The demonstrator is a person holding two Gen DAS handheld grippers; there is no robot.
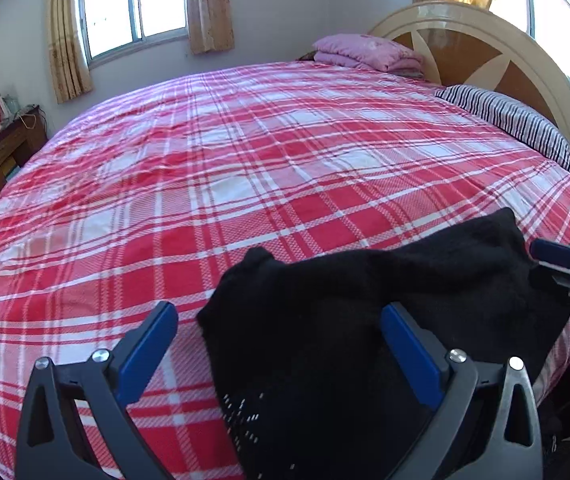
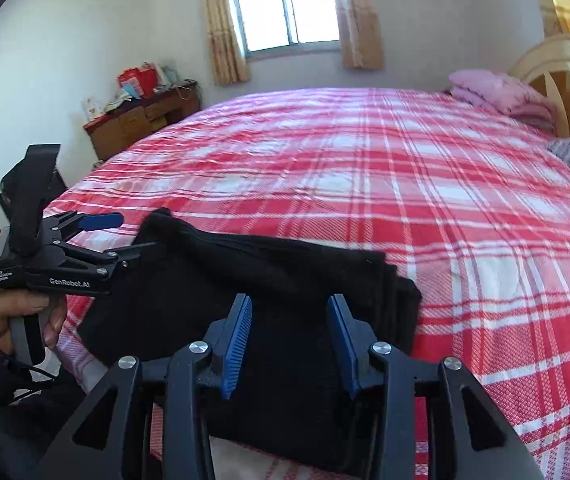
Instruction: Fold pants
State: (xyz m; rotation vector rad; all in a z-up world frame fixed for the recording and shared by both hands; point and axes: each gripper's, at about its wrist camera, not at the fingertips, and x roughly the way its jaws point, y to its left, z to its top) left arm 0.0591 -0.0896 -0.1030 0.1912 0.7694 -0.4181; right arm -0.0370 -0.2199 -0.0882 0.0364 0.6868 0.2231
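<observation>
The black pants (image 1: 345,300) lie folded into a thick stack at the near edge of the red plaid bed (image 1: 245,160); they also show in the right wrist view (image 2: 245,276). My left gripper (image 1: 281,316) is open above the stack's left part, holding nothing. It also shows in the right wrist view (image 2: 125,232), open at the stack's left end. My right gripper (image 2: 289,308) is open over the stack's near edge, holding nothing. Its blue fingertips (image 1: 553,252) show at the right edge of the left wrist view.
A folded pink blanket (image 1: 365,50) and a striped pillow (image 1: 517,120) lie by the headboard (image 1: 485,40). A wooden dresser (image 2: 145,116) with clutter stands beyond the bed's far left side. Windows with curtains are on the walls.
</observation>
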